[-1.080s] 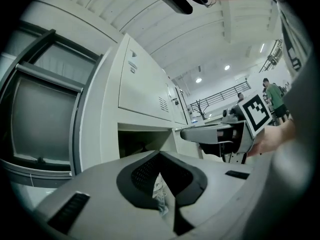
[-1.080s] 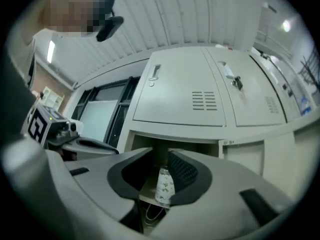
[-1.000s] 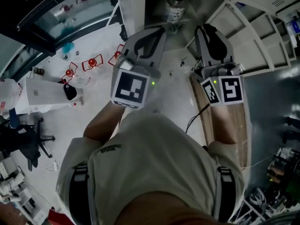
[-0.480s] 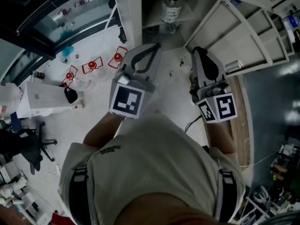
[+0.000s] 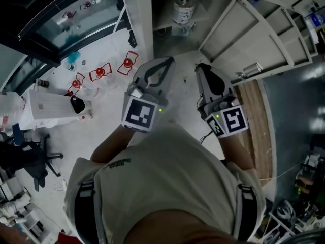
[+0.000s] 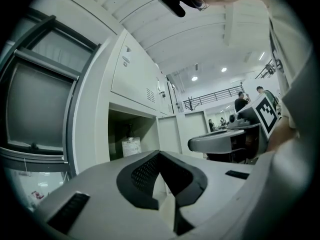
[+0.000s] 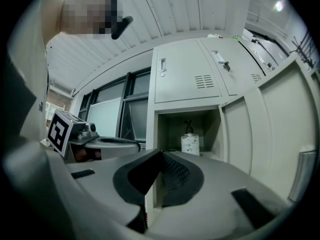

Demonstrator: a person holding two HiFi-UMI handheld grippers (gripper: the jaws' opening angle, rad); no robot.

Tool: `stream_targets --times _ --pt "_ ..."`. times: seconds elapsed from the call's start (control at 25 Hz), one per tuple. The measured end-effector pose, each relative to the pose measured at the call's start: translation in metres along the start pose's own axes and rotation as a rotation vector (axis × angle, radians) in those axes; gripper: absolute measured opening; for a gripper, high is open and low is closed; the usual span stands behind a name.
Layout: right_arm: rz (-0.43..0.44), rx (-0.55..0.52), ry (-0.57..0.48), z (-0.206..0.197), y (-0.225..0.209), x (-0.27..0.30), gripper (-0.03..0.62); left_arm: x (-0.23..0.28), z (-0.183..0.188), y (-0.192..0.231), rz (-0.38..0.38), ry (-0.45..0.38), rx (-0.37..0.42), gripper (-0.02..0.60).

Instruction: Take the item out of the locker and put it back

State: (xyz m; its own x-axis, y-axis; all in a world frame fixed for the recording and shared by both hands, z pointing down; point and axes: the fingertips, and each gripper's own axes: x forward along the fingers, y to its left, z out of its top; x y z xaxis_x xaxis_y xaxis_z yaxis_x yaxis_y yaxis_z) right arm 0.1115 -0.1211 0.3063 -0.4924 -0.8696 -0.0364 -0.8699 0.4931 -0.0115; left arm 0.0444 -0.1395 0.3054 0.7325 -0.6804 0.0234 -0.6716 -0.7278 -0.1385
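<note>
Head view, nearest first: the person's pale shirt fills the bottom. Ahead of it the left claw (image 5: 163,62) and the right claw (image 5: 202,67) point toward the locker (image 5: 144,29), both well short of its front edge. Each claw is fully closed and holds nothing. The left gripper view and the right gripper view each show the dark pads meeting at the tips, with nothing between them. Beyond the claws the locker door (image 5: 254,32) stands swung open to the right. The pump bottle (image 5: 184,8) stands on the compartment floor, set back from its front edge.

With the bottle inside, the door open and neither claw touching it, I judge one of two things. Either the taking-out has not begun, or the bottle is already back in place; these pictures do not settle which. If it has not begun, the reach, the grasp, the lift out and the return are all left to do.

Only the head view shows both claws together and how far they are from the locker. It gives little more of the bottle than its cap and shoulders from above. The right gripper view shows it side-on: upright, pale and speckled, with a dark pump top, alone in the compartment. The left gripper view shows it dimly, partly behind the compartment's near edge, and adds people far off in the hall.
</note>
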Motion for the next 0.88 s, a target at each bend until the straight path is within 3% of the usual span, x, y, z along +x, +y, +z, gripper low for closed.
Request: stream_targets --times 0.88 --pt "-0.016 -0.007 -0.010 0.0086 0.0063 -0.0065 0.000 -0.0018 0.0005 -0.0035 -0.025 -0.003 -0.006 0.012"
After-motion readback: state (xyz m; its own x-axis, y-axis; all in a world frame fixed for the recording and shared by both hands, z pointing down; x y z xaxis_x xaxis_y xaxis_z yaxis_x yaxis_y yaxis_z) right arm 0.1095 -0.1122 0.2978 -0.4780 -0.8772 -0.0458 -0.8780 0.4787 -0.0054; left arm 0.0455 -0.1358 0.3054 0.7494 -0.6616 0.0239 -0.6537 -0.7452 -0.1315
